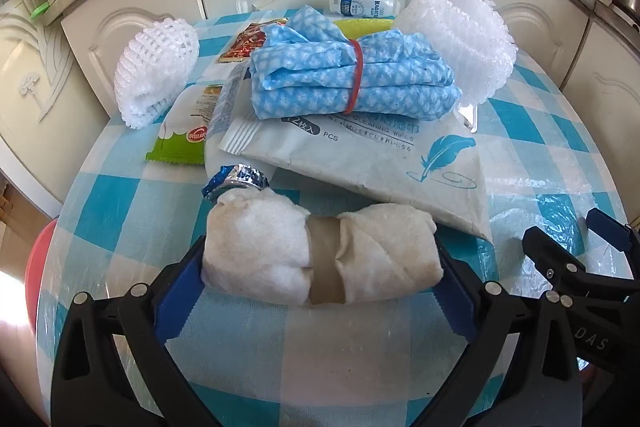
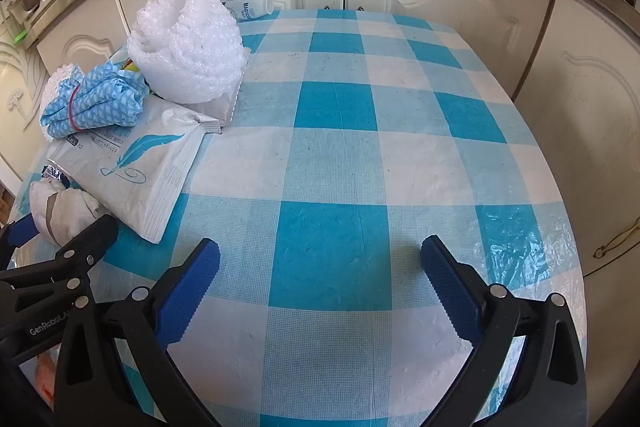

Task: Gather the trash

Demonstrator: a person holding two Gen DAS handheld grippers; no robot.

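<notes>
My left gripper (image 1: 320, 267) brackets the rolled white cloth bundle (image 1: 320, 255) low in the frame, its long axis running straight across from pad to pad; whether they grip it I cannot tell. My right gripper (image 2: 320, 287) hangs wide, empty, over bare checked tablecloth (image 2: 332, 147).

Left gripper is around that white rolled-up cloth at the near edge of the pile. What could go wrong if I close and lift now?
1. The foil wrapper sits against the white cloth roll and may get dragged or knocked off as the left gripper lifts.
2. The wipes packet looks to overlap the roll's far edge; lifting could tip the blue cloth bundle resting on it.
3. The soft roll may sag or slip from the pads.
</notes>
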